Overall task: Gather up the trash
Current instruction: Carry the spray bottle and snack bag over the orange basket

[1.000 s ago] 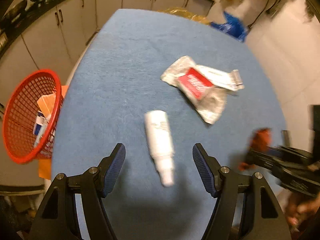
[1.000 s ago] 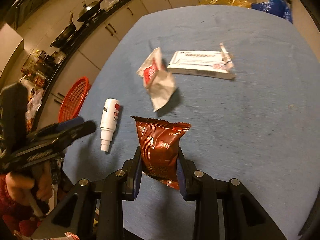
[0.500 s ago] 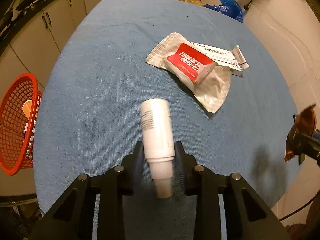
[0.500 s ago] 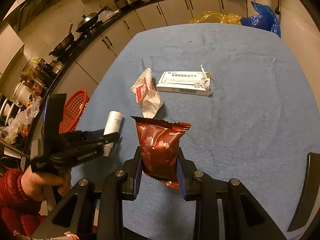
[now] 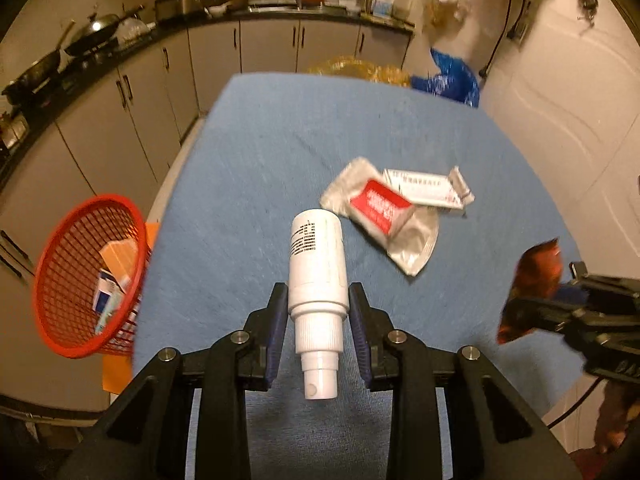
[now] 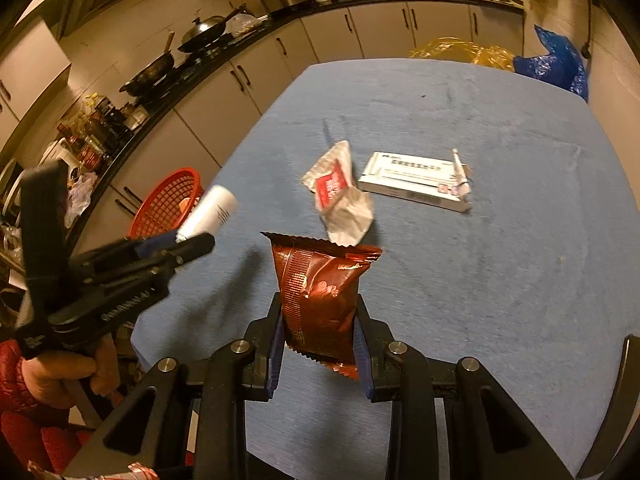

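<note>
Kitchen, blue table [image 5: 248, 168] | left gripper [image 5: 318, 322] is clamping white bottle [image 5: 317, 258], seemingly lifted | right gripper [image 6: 319, 330] is pinching brown snack bag [image 6: 320, 300] | red basket [image 5: 86, 272] sitting left of left gripper

Home kitchen (cabinets [image 5: 180, 76], woks [image 6: 202, 34])

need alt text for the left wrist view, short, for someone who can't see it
The left gripper clamps a white bottle above a blue table. A silver and red wrapper and a white box lie beyond it, and a red basket stands off the left edge.
</note>
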`<state>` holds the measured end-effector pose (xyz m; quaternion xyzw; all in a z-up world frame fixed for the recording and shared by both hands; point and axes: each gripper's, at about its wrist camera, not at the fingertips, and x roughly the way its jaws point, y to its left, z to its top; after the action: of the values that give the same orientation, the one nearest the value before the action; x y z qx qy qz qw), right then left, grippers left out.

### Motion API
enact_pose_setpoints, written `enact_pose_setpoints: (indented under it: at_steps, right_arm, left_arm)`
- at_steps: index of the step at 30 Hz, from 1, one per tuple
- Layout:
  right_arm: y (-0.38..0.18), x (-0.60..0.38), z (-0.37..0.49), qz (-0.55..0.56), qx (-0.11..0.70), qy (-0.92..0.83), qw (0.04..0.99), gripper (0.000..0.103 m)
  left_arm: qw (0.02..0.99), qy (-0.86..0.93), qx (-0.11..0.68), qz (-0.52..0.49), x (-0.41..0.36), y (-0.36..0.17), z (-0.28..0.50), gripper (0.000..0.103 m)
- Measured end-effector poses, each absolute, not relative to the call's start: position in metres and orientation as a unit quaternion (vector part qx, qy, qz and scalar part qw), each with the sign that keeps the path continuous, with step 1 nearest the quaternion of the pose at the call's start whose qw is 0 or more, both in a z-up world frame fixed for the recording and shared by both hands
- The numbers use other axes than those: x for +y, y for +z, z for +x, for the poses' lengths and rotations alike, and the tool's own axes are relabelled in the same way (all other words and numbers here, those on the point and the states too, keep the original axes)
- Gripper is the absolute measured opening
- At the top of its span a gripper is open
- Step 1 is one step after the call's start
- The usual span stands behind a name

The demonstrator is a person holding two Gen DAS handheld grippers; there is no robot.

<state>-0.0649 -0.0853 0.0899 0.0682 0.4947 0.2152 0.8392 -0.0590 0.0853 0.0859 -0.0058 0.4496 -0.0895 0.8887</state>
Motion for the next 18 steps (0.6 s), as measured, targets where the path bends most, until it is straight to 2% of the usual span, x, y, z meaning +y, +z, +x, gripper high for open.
enact_pose_setpoints:
  at_steps: [18]
  right_arm:
    - [0.095,-0.07,-0.065,0.061,0.491,0.225,0.839,0.032]
  left_arm:
    - [0.904,-0.07,0.422,-0.003,0.102,0.109,-0.073,0.029]
